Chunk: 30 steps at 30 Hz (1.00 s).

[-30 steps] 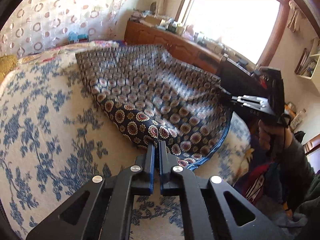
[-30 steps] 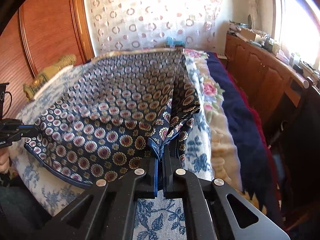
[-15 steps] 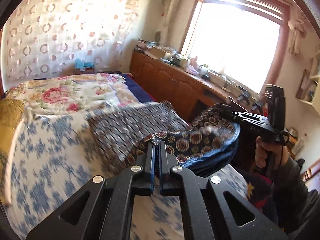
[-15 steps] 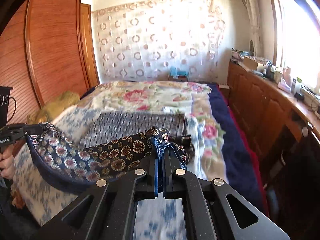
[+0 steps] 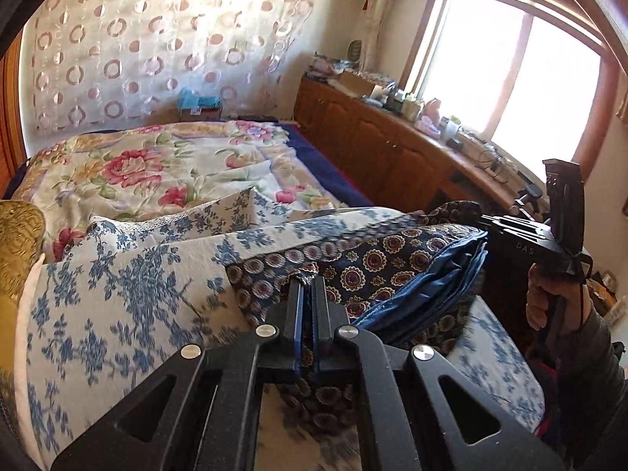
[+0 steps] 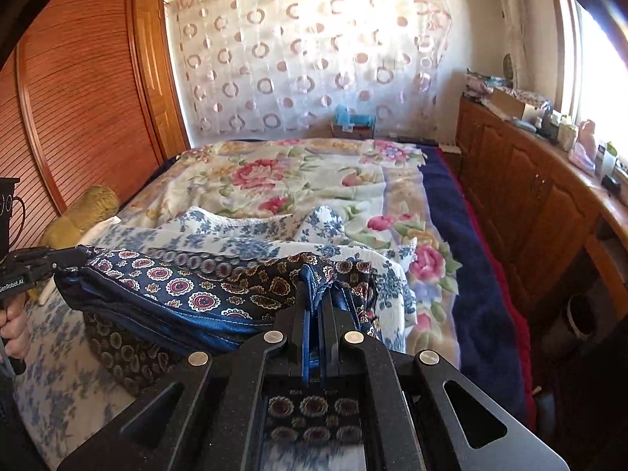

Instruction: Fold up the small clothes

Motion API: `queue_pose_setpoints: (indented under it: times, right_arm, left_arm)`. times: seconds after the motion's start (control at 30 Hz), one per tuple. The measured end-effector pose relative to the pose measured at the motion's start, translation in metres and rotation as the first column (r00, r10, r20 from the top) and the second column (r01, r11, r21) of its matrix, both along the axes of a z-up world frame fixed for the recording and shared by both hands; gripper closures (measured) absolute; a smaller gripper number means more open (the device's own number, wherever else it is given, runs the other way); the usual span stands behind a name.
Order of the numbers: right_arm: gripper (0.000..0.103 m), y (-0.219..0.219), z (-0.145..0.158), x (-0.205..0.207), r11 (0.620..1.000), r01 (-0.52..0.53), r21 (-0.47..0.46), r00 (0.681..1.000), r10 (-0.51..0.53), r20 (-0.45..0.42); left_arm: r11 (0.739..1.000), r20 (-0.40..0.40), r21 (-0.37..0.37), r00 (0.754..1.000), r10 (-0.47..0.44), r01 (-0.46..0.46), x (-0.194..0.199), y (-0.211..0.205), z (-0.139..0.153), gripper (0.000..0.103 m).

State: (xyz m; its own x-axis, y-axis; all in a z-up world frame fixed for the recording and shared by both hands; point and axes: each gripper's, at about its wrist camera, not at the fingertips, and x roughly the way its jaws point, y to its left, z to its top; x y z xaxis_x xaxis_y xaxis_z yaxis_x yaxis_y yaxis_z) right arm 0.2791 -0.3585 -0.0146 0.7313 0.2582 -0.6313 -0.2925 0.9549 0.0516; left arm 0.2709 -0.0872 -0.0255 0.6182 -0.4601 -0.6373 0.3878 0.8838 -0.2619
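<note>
A navy cloth with round medallion print (image 5: 376, 263) hangs stretched between my two grippers above the bed, its layers bunched with blue hems showing; part droops below. My left gripper (image 5: 308, 280) is shut on one end of it. My right gripper (image 6: 314, 274) is shut on the other end; the cloth (image 6: 176, 278) runs left from it to the left gripper (image 6: 66, 259). In the left wrist view the right gripper (image 5: 481, 218) holds the cloth's far end at the right.
Below lies a white bedspread with blue flowers (image 5: 117, 286), with a floral quilt (image 6: 294, 172) and navy blanket (image 6: 463, 243) beyond. A yellow cushion (image 6: 86, 212) lies at the left. Wooden cabinets (image 6: 530, 196) with clutter line the right, a wardrobe (image 6: 78, 98) the left.
Both grippers have lifted the cloth off the bed and brought it toward me. It lay spread open a second ago; now it hangs doubled and bunched between them.
</note>
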Motion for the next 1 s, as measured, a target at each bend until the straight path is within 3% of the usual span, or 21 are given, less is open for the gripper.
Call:
queue_pose_setpoints:
  times: [0.1, 0.17, 0.3, 0.33, 0.37, 0.5, 0.63, 0.83, 1.0]
  right_arm:
    - [0.101, 0.005, -0.001, 0.021, 1.0, 0.012, 0.016, 1.0, -0.012, -0.006]
    - [0.092, 0.006, -0.003, 0.025, 0.999, 0.026, 0.026, 1.0, -0.025, -0.005]
    - [0.052, 0.003, 0.003, 0.016, 0.996, 0.085, 0.021, 0.994, -0.086, 0.068]
    - [0.047, 0.002, 0.006, 0.012, 0.996, 0.088, 0.026, 0.992, -0.09, 0.085]
    - [0.047, 0.001, 0.009, 0.007, 0.995, 0.094, 0.024, 0.991, -0.096, 0.095]
    - [0.043, -0.004, 0.015, -0.017, 0.997, 0.079, 0.009, 0.99, -0.08, 0.116]
    - [0.038, -0.006, 0.006, -0.03, 0.997, 0.063, -0.037, 0.993, -0.059, 0.101]
    - [0.038, 0.001, -0.025, 0.002, 0.996, 0.03, -0.081, 0.999, -0.034, -0.043]
    - [0.038, -0.001, -0.033, 0.031, 0.998, 0.023, -0.054, 0.994, -0.028, -0.102]
  left_arm:
    - [1.0, -0.032, 0.009, 0.999, 0.008, -0.008, 0.018, -0.001, -0.008, 0.099]
    - [1.0, -0.043, -0.027, 0.999, -0.005, 0.004, 0.023, 0.002, -0.01, 0.098]
    - [0.998, -0.028, -0.045, 0.999, -0.034, 0.033, 0.022, 0.005, -0.004, 0.062]
    - [0.999, -0.01, -0.029, 1.0, -0.029, 0.029, 0.02, 0.005, -0.001, 0.061]
    - [0.999, 0.0, -0.014, 1.0, -0.031, 0.031, 0.018, 0.004, 0.001, 0.059]
    - [0.999, 0.012, 0.003, 0.999, -0.036, 0.036, 0.014, 0.009, 0.007, 0.031]
    - [0.998, 0.007, 0.016, 0.999, -0.054, 0.054, 0.012, 0.007, 0.002, 0.028]
    - [0.996, -0.079, 0.08, 0.997, -0.026, 0.032, 0.034, -0.005, -0.027, 0.028]
    - [0.991, -0.079, 0.132, 0.997, 0.007, 0.003, 0.055, -0.008, -0.035, 0.028]
